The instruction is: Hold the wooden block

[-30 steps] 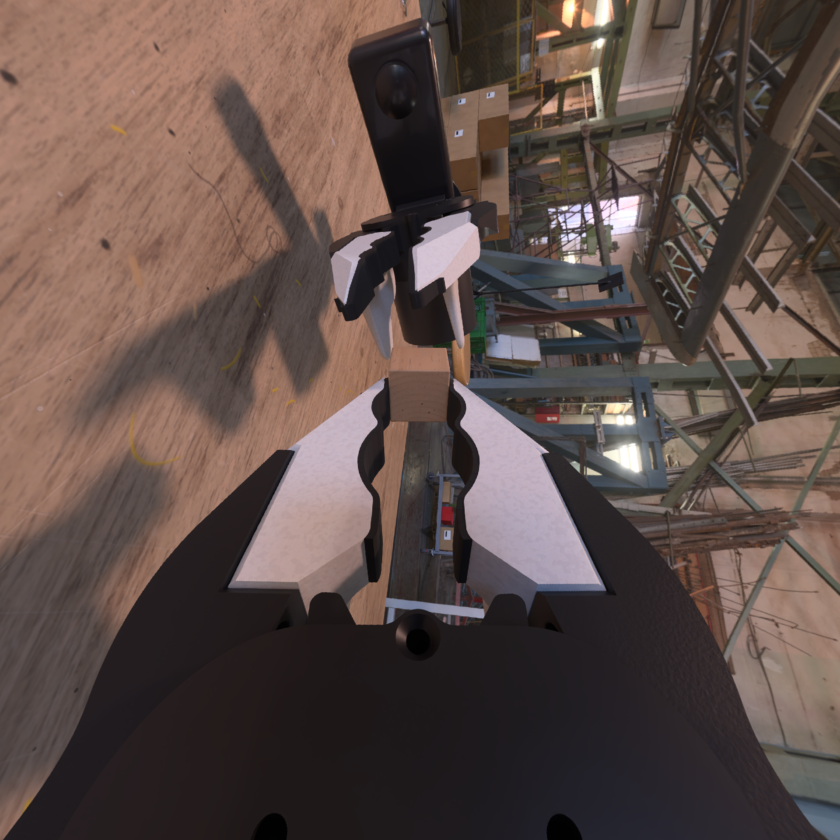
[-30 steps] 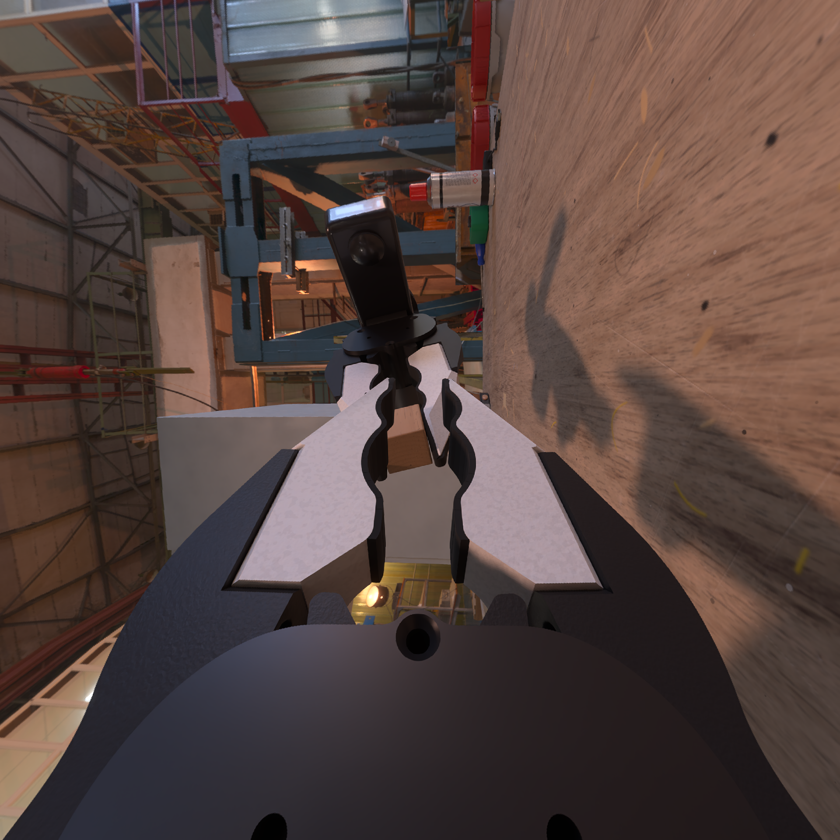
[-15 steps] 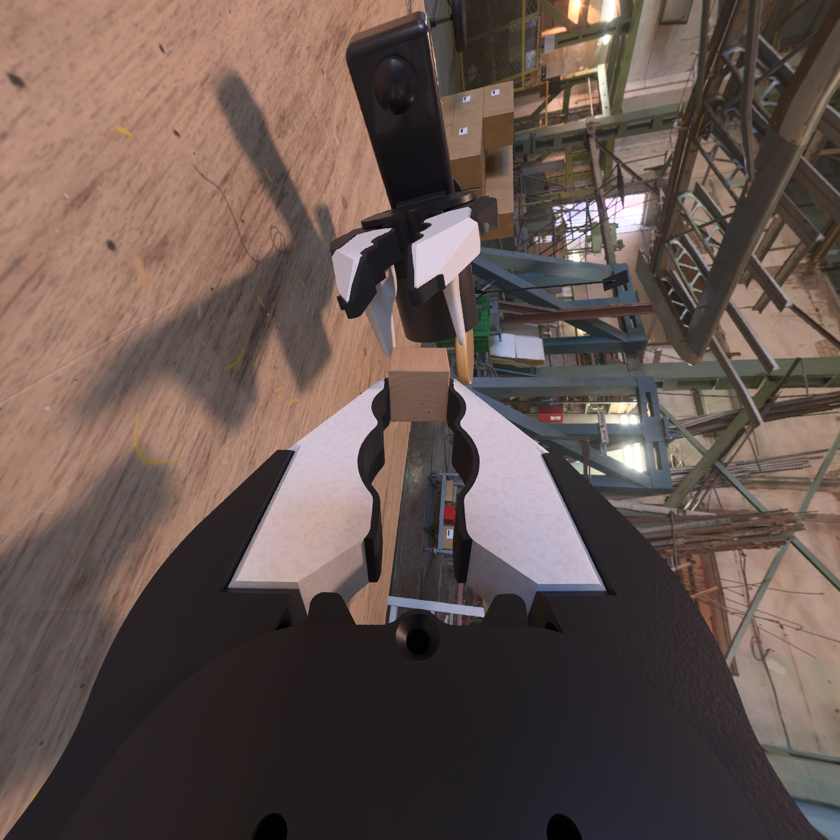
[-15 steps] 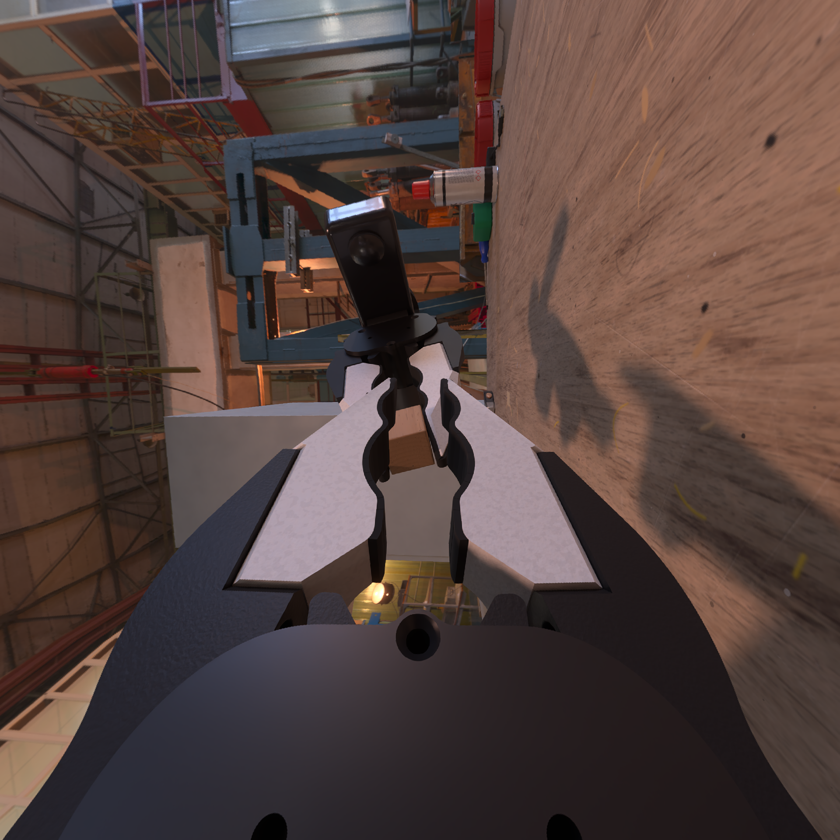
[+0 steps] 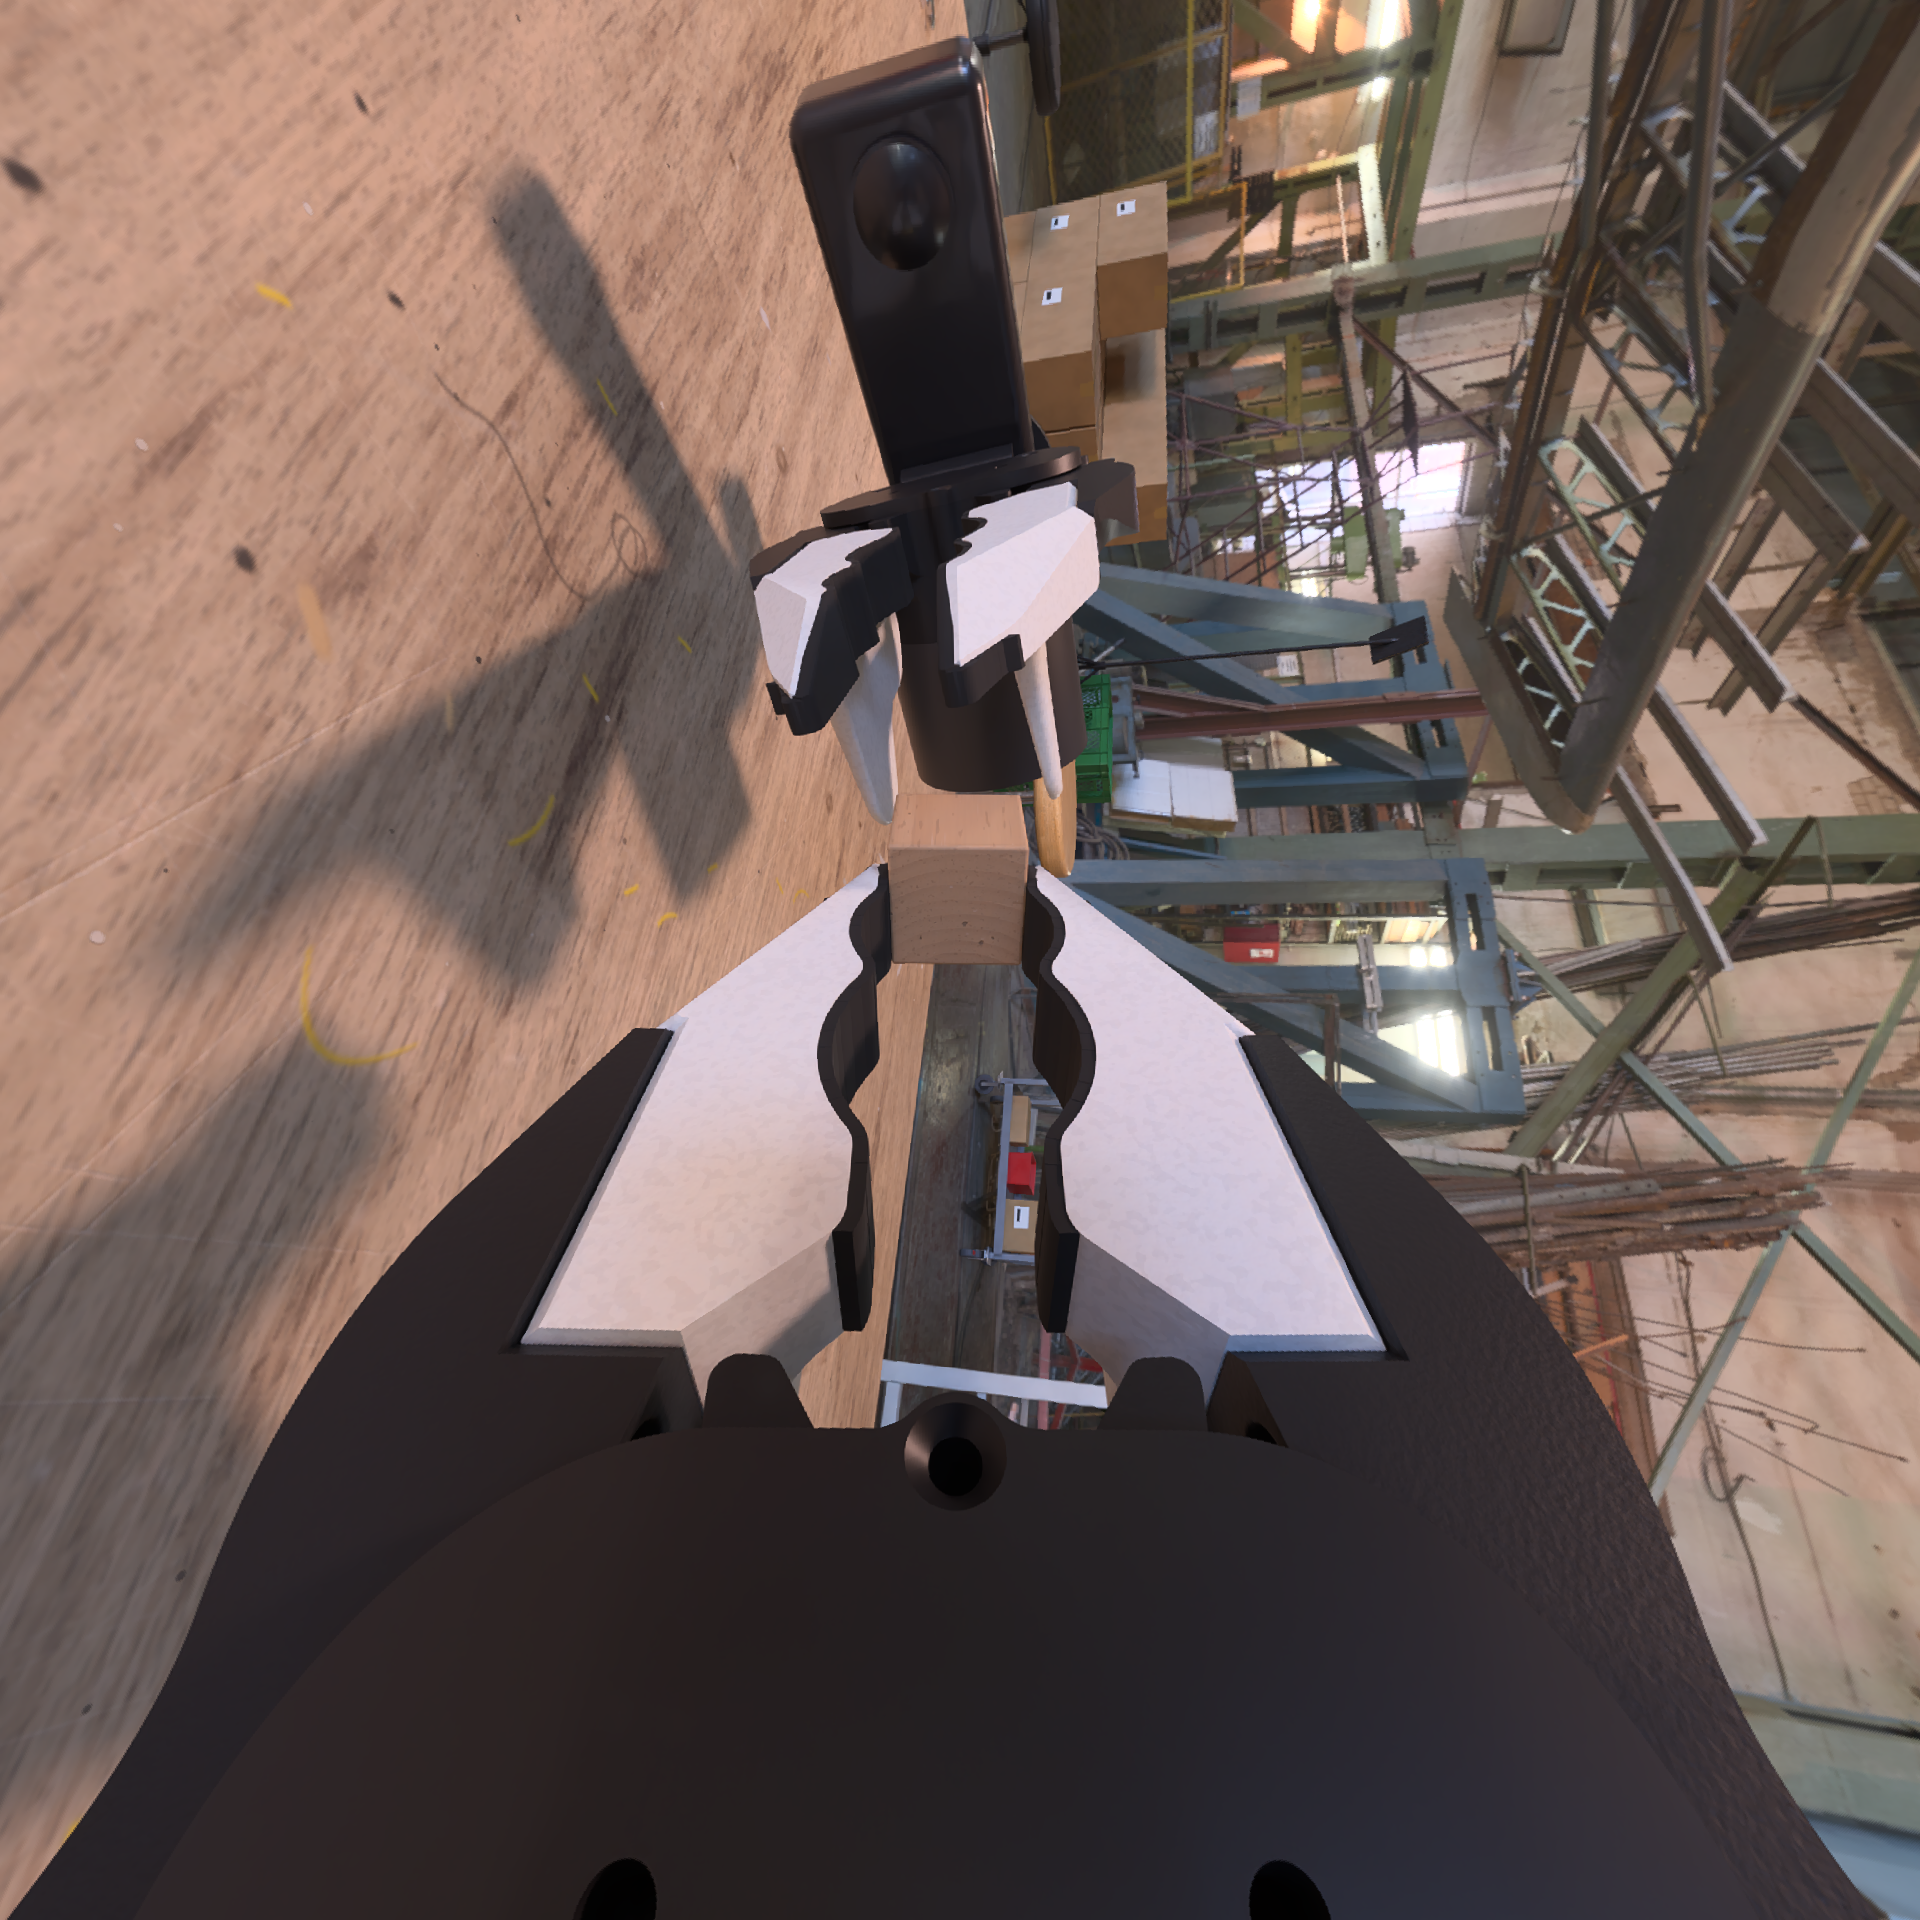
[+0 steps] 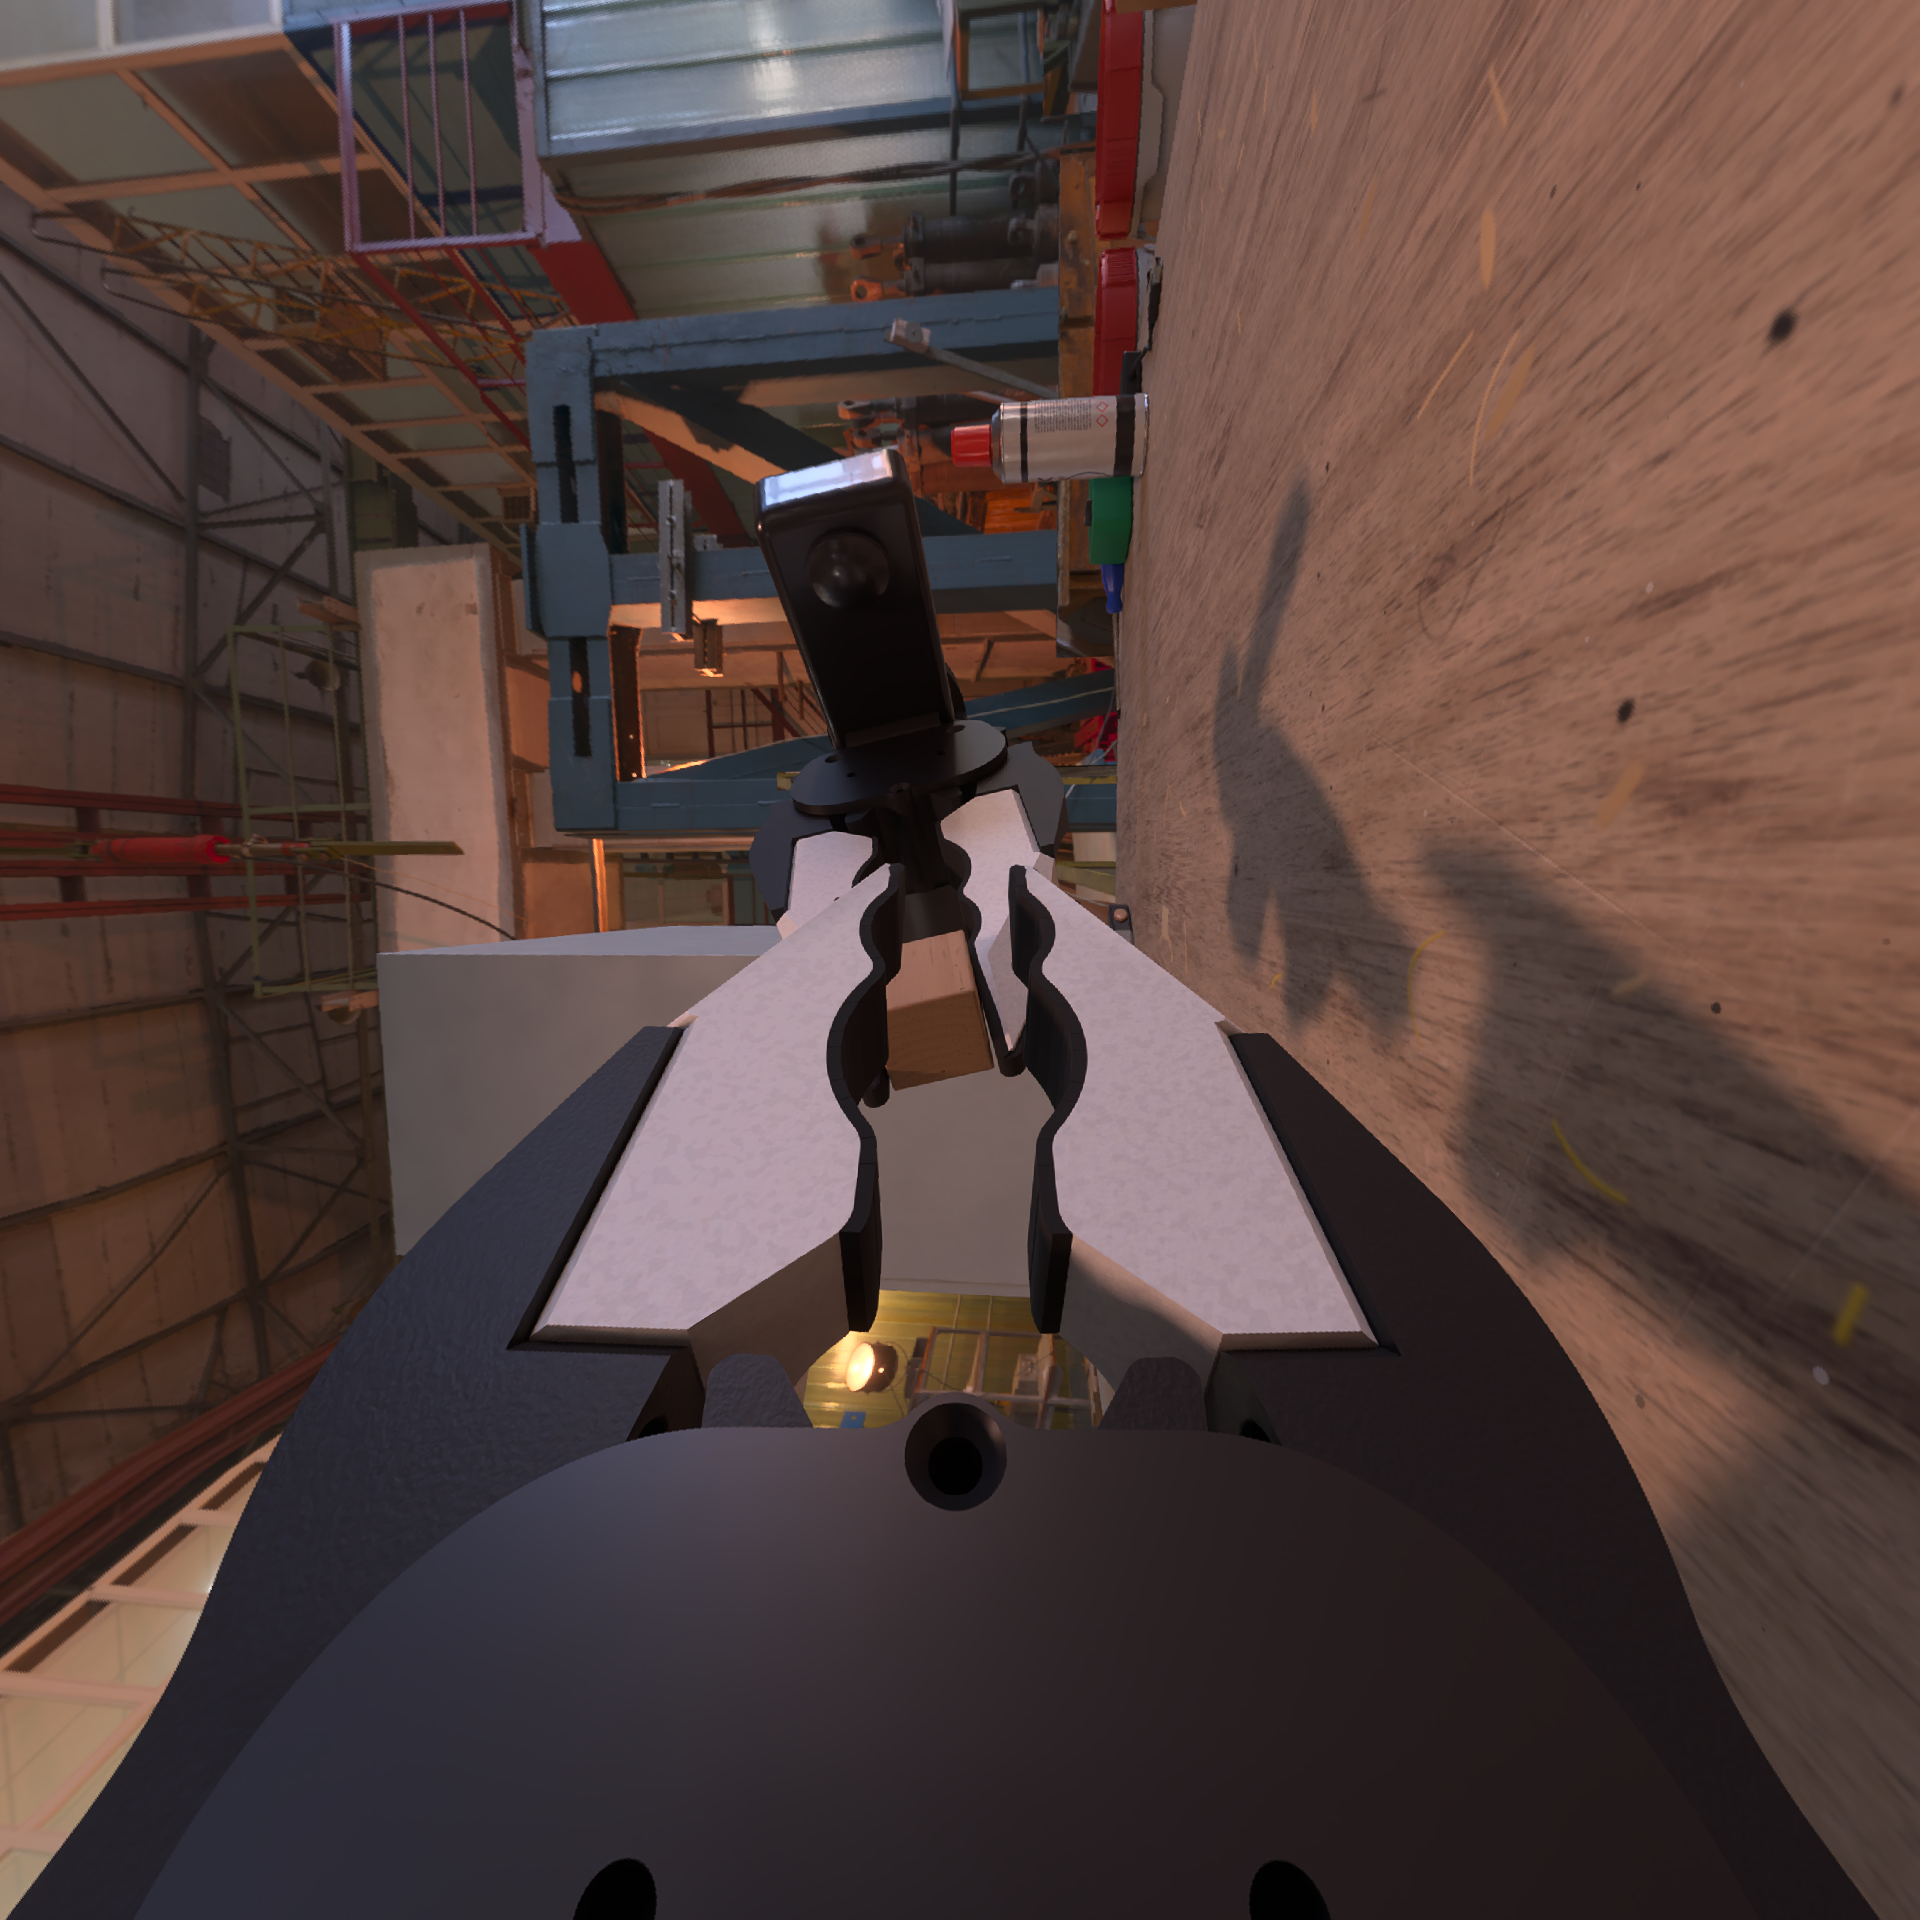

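Observation:
The wooden block (image 5: 956, 904) is a small light-brown cube. My left gripper (image 5: 958, 914) is shut on it, with the pads flat against two opposite sides, and holds it in the air beside the table. My right gripper (image 5: 966, 805) faces the left one from just beyond the block, its white fingers reaching down either side of the far end. In the right wrist view the block (image 6: 935, 1029) sits tilted between my right gripper's (image 6: 954, 883) narrowly parted jaws, with a gap on its right side. The left gripper's white fingers (image 6: 816, 878) show behind.
Both views are rolled sideways. The wooden table top (image 5: 312, 520) fills the left of the left wrist view and the right of the right wrist view (image 6: 1558, 727). A silver spray can with a red cap (image 6: 1060, 438) stands at the table's far end. Stacked cardboard boxes (image 5: 1101, 291) lie beyond.
The right gripper has come slightly closer in the left wrist view, and more of the block's top face shows. The left grip and the right jaw gap look unchanged.

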### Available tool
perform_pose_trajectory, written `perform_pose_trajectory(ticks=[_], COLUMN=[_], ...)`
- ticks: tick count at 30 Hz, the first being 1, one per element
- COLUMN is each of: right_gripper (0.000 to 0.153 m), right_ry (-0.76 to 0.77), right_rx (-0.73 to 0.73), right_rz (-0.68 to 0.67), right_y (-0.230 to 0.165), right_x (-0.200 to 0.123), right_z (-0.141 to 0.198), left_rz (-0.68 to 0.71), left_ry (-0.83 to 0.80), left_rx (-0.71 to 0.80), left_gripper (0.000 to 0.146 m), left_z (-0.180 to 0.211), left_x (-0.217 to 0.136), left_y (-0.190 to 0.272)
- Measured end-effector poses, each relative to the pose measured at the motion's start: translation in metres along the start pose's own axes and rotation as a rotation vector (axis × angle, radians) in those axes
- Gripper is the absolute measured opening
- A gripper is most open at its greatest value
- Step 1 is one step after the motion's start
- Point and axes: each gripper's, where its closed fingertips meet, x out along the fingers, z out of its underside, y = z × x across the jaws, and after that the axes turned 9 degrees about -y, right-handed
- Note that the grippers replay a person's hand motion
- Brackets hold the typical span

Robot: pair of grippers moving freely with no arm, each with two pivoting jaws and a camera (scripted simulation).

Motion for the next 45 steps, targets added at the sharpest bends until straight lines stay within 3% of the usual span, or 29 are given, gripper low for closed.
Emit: perform_pose_trajectory(ticks=[24,45], right_gripper=[0.021,0.02], right_ry=[-0.08,-0.061], right_rx=[-0.079,-0.049], right_rz=[0.094,0.049], right_y=[0.0,0.001], right_x=[0.005,0.004], right_z=[0.018,0.02], left_rz=[-0.001,-0.01], left_ry=[0.002,0.007], left_rx=[-0.002,0.001], left_gripper=[0.024,0.024], left_z=[0.001,0.001], left_x=[-0.003,-0.003], left_y=[-0.001,-0.002])
